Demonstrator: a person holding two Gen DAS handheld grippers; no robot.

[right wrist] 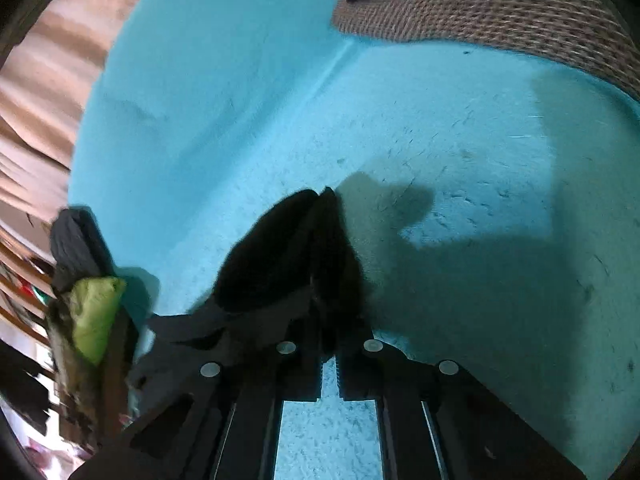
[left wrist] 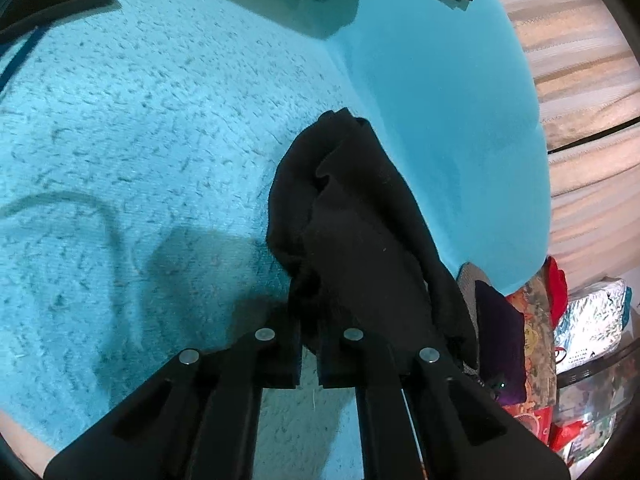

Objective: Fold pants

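The black pants hang bunched in the air above a turquoise blanket, held by both grippers at once. In the left wrist view the left gripper has its two fingers drawn close together on a thick fold of the dark cloth, which rises in crumpled layers away from the tips and casts a soft shadow on the blanket below. In the right wrist view the right gripper likewise pinches the pants between its nearly closed fingers, the fabric standing up in a dark peak just beyond them with its shadow falling to the right. The blanket is fuzzy and flecked with lint, and it runs up into a smooth turquoise fold at its far edge. A lime-green cloth lies at the blanket's edge beside other dark clothing, and a woven brown cushion sits along another edge. Beige striped curtains hang beyond the blanket.
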